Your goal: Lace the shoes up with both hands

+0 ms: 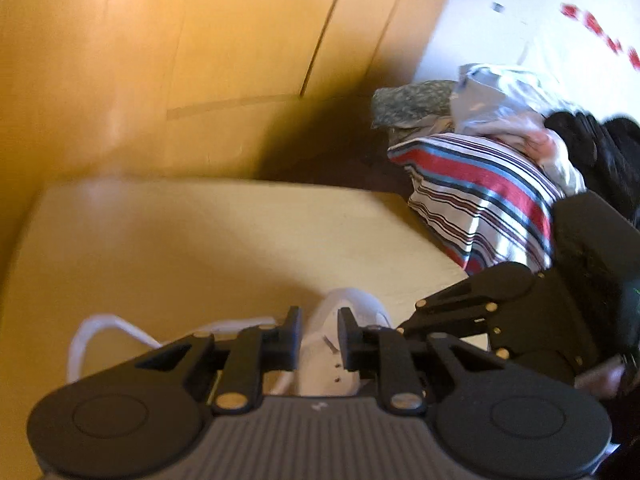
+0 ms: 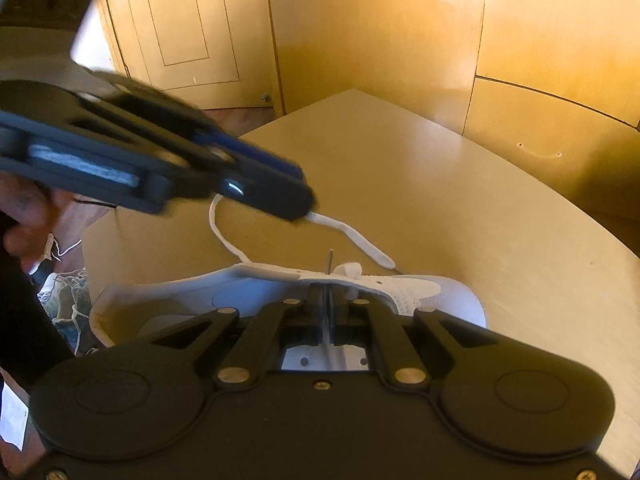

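Nearest in the right wrist view, black right gripper [image 2: 326, 300] with jaws pressed almost together, only a sliver of a gap, over the eyelet row of a white mesh low-top shoe [image 2: 416, 288]; whether anything is pinched there cannot be told. Shoe lying on a pale yellow wooden counter [image 2: 460, 200], toe to the right, heel opening to the left. Just beyond, a flat white shoelace [image 2: 360, 240] rising from the eyelets, its upper end gripped in the closed jaws of the black left gripper [image 2: 302, 210], blurred, reaching in from the left; loose tip trailing down onto the counter.

In the left wrist view, left gripper jaws seen with a narrow gap, shoe tongue below, lace looping off to the left. Farther right, a red, blue and white striped cloth bag [image 1: 480, 204] beside the counter's edge. Behind, yellow wooden panelled doors [image 2: 188, 24].
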Tool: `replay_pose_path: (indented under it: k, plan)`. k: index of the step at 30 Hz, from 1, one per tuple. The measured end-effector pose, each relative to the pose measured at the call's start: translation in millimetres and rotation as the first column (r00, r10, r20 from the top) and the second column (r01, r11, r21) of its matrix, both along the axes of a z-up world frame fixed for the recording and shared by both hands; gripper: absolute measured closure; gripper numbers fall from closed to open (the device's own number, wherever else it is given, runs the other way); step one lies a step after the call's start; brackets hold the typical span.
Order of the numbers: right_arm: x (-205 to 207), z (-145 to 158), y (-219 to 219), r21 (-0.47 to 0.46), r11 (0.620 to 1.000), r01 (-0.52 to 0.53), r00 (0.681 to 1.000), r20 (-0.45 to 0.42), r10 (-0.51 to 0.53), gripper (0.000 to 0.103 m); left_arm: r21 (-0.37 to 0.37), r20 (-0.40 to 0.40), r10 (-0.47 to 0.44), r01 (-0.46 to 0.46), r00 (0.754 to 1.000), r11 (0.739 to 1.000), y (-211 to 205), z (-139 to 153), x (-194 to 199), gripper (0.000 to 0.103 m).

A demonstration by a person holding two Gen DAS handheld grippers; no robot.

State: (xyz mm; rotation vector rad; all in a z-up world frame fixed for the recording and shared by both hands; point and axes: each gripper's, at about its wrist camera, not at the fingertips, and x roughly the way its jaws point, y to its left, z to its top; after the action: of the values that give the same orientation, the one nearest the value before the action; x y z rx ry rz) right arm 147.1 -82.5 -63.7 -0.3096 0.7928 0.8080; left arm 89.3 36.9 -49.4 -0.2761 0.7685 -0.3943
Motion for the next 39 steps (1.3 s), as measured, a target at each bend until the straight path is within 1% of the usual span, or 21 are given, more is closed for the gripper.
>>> replay_pose_path:
  k: [4,8,11,12,13,15,16,17,18,20,21,25,28,29,30,32,34,36,37,38,39]
  plan:
    - [0.5,-0.3,0.2,0.001,1.0,0.001,1.0,0.003,-0.001,0.1,-0.038,-0.049,0.018,-0.02,0.999,0.999,-2.8,-13.6,7.7,0.084]
    - [0.3,-2.5,1.9,0.001,1.0,0.002,1.0,0.005,-0.002,0.1,-0.124,-0.093,0.02,-0.032,0.995,0.992,1.8,-22.2,11.4,0.085]
    - [-3.0,-3.2,1.2,-0.001,1.0,0.003,1.0,0.008,-0.003,0.1,-0.227,-0.142,0.033,-0.065,0.989,0.972,10.8,-32.9,13.1,0.086]
    - [-2.8,-2.8,1.1,0.0,1.0,0.003,1.0,0.01,-0.003,0.1,-0.249,-0.146,0.041,-0.077,0.988,0.965,12.9,-34.5,12.3,0.088]
    - [-3.3,-2.6,1.0,0.002,1.0,0.004,1.0,0.01,-0.004,0.099,-0.249,-0.138,0.048,-0.081,0.989,0.965,12.7,-33.7,10.9,0.102]
    - [-5.3,-0.6,0.0,0.007,1.0,0.011,1.0,0.016,-0.011,0.096,-0.219,-0.08,0.071,-0.087,0.994,0.972,13.6,-22.2,4.3,0.101]
    - [-6.5,0.5,-0.4,0.009,1.0,0.015,1.0,0.019,-0.015,0.086,-0.206,-0.063,0.074,-0.086,0.995,0.975,14.2,-17.9,2.4,0.101]
    - [-10.4,2.1,-0.2,0.007,1.0,0.026,0.999,0.023,-0.026,0.07,-0.195,-0.038,0.084,-0.09,0.996,0.977,16.2,-13.1,-0.5,0.101]
    - [-14.3,3.7,0.0,0.004,0.999,0.037,0.999,0.028,-0.037,0.064,-0.183,-0.008,0.095,-0.095,0.995,0.978,19.0,-6.9,-3.6,0.101]
    - [-22.2,7.0,0.4,-0.001,0.998,0.059,0.998,0.038,-0.059,0.063,-0.149,0.036,0.118,-0.112,0.992,0.982,24.1,3.8,-7.7,0.101]
    - [-26.1,8.6,0.6,-0.004,0.998,0.07,0.997,0.043,-0.07,0.063,-0.098,0.087,0.137,-0.128,0.987,0.987,26.9,14.3,-12.7,0.101]
    - [-41.7,15.1,1.4,-0.014,0.993,0.114,0.992,0.063,-0.113,0.058,-0.009,0.236,0.195,-0.198,0.952,0.98,47.5,51.0,-30.4,0.101]
    - [-46.2,11.9,6.7,-0.042,0.99,0.136,0.988,0.085,-0.132,0.058,0.025,0.333,0.283,-0.308,0.9,0.951,82.0,79.5,-47.9,0.101]
    - [-49.8,13.2,6.9,-0.047,0.99,0.133,0.987,0.096,-0.128,0.058,0.038,0.371,0.322,-0.361,0.871,0.932,98.0,90.9,-56.1,0.101]
    - [-53.3,14.5,7.1,-0.052,0.99,0.131,0.986,0.108,-0.125,0.058,0.048,0.413,0.37,-0.425,0.832,0.904,117.6,103.6,-67.0,0.101]
    - [-58.8,13.7,7.7,-0.064,0.99,0.125,0.985,0.125,-0.116,0.056,0.037,0.453,0.445,-0.515,0.772,0.856,151.8,121.3,-85.7,0.101]
    - [-57.2,5.7,9.0,-0.072,0.989,0.128,0.986,0.119,-0.118,0.056,0.041,0.497,0.516,-0.613,0.698,0.789,185.3,136.8,-107.1,0.1]
    - [-59.1,0.9,9.5,-0.07,0.987,0.142,0.984,0.121,-0.132,0.056,0.042,0.527,0.596,-0.719,0.606,0.694,222.6,150.2,-131.8,0.103]
    - [-63.8,2.2,11.0,-0.073,0.986,0.149,0.982,0.128,-0.139,0.056,0.05,0.536,0.62,-0.754,0.573,0.655,233.6,153.7,-140.4,0.103]
    - [-67.4,2.8,12.5,-0.082,0.985,0.152,0.981,0.136,-0.14,0.056,0.052,0.535,0.639,-0.776,0.553,0.628,244.5,156.7,-149.1,0.103]
    - [-73.8,4.5,12.2,-0.082,0.985,0.154,0.98,0.14,-0.141,0.056,0.05,0.522,0.658,-0.789,0.543,0.612,258.5,159.6,-159.1,0.103]
